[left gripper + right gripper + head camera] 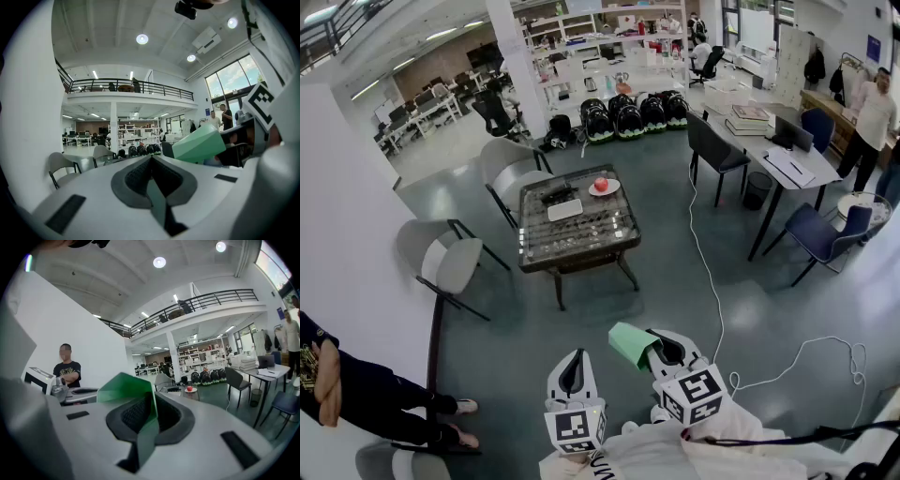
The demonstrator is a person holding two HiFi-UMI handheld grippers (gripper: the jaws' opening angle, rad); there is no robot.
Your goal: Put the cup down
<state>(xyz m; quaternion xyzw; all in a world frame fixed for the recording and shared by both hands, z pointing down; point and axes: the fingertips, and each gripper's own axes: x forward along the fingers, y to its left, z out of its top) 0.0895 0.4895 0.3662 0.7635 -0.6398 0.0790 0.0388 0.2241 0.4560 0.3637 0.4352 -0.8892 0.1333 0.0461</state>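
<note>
A green paper cup hangs above the floor, lying on its side with its mouth pointing left. My right gripper is shut on its wall. In the right gripper view the cup sticks out to the left of the jaws, and a green strip runs down between the pads of the right gripper. My left gripper is beside it on the left, shut with nothing in it. From the left gripper view the cup shows at the right, beyond the left gripper.
A low dark glass table stands ahead, with a plate and a red apple, a white pad and a black item on it. Grey chairs stand to its left. A person stands at the left. A white cable crosses the floor.
</note>
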